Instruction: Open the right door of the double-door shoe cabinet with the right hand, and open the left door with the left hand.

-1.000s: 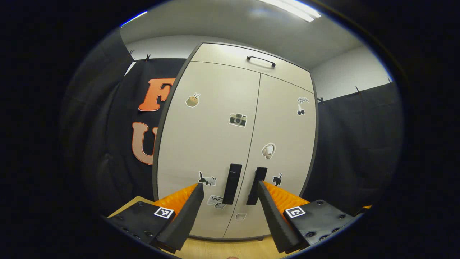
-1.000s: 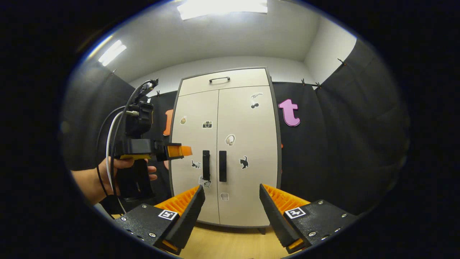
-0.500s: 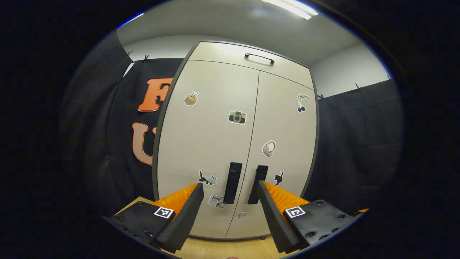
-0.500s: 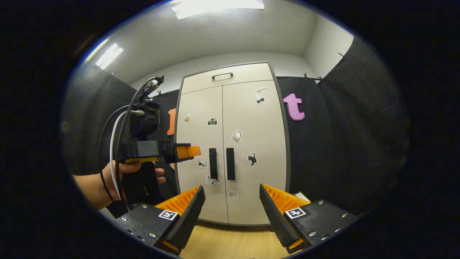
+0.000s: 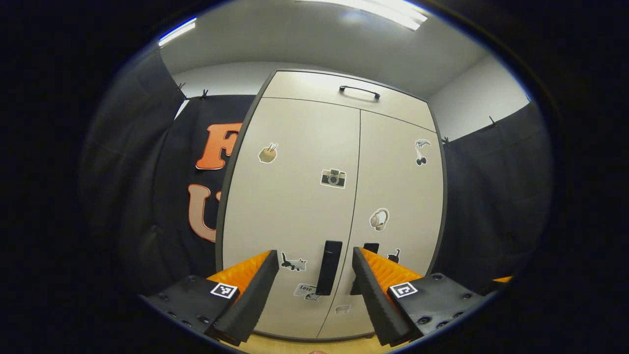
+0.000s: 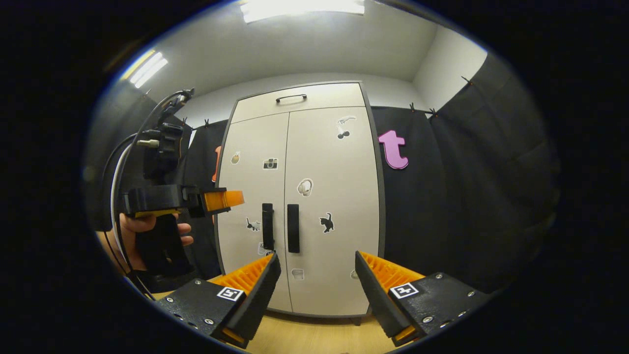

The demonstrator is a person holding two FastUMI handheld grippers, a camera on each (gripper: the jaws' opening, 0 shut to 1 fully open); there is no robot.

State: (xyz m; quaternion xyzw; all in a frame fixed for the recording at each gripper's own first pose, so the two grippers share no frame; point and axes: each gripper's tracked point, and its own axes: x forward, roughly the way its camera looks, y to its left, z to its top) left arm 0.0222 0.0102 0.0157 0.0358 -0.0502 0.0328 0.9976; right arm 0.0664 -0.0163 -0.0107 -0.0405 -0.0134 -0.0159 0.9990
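Facing closed doors, we see the left gripper (image 5: 309,290) nearer, its empty, spread fingers bracketing the upright left handle (image 5: 329,267); the right gripper (image 6: 314,290), likewise open and empty, sits below the right handle (image 6: 293,228).

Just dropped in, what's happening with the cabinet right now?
A person holds a tool in each hand in front of the shoe cabinet. Both doors are shut. The left tool is open and close in, its fingers framing the left door handle without touching it. The right tool is open too, farther back and apart from the right door handle. Neither handle is gripped yet.
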